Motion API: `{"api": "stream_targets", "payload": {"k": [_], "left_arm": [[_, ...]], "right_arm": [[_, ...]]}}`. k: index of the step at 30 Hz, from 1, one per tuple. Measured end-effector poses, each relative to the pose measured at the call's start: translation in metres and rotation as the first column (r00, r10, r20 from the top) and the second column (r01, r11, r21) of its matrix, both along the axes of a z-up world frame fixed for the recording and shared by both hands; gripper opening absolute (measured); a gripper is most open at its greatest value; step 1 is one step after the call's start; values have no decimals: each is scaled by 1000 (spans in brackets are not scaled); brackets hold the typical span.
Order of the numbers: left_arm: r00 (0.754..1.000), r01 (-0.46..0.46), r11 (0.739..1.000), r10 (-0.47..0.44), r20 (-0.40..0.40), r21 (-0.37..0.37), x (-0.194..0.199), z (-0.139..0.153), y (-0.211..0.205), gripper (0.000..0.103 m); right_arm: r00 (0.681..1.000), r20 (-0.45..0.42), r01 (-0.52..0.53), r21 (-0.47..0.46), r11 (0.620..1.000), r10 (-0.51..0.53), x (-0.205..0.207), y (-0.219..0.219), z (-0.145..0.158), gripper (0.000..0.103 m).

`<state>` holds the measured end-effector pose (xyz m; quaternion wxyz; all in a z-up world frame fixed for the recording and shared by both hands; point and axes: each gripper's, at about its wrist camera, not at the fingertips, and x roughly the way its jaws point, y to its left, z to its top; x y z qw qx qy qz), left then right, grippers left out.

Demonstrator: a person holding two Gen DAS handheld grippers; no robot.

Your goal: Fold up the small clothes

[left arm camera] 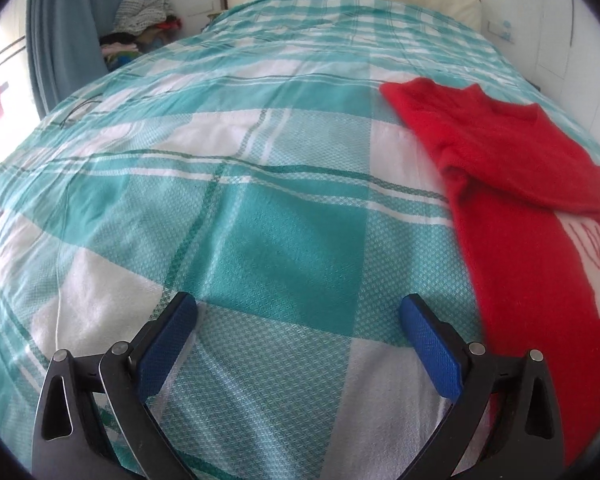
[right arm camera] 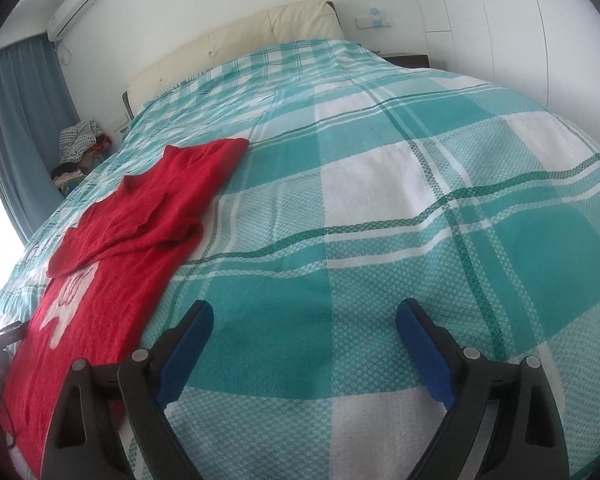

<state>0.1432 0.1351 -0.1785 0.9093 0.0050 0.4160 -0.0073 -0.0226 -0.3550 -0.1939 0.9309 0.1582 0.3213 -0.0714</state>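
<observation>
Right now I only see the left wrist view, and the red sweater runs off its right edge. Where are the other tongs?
Observer: The right tongs hang open over bare blanket, just right of the red sweater.
Operator: Are they holding anything?
Observer: No, there is only blanket between the fingers.
Operator: Is there anything on the wall that I can't see?
Observer: An air conditioner is mounted above the blue curtain.
</observation>
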Motion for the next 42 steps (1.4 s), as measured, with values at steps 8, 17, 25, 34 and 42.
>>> {"api": "stream_targets", "payload": {"k": [8,17,25,34,42], "left_arm": [[999,1,999,0,36,-34,-6,2,2,102],[994,-6,992,19,106,-124,-18,11,17,102],[981,13,995,7,195,-102,-35,43,14,102],[908,30,1000,-29,417,4,-106,143,12,102],[971,62,996,-76,225,71,-55,58,-30,102]], "right_arm": [[1000,12,6,-19,1000,-5,0,4,1,94],[998,64,26,-26,999,-24,-11,5,7,94],[996,76,39,-42,998,-36,-16,6,10,97],[997,42,63,-103,993,-59,-13,13,11,97],[997,0,73,-215,974,-74,-9,29,11,97]]}}
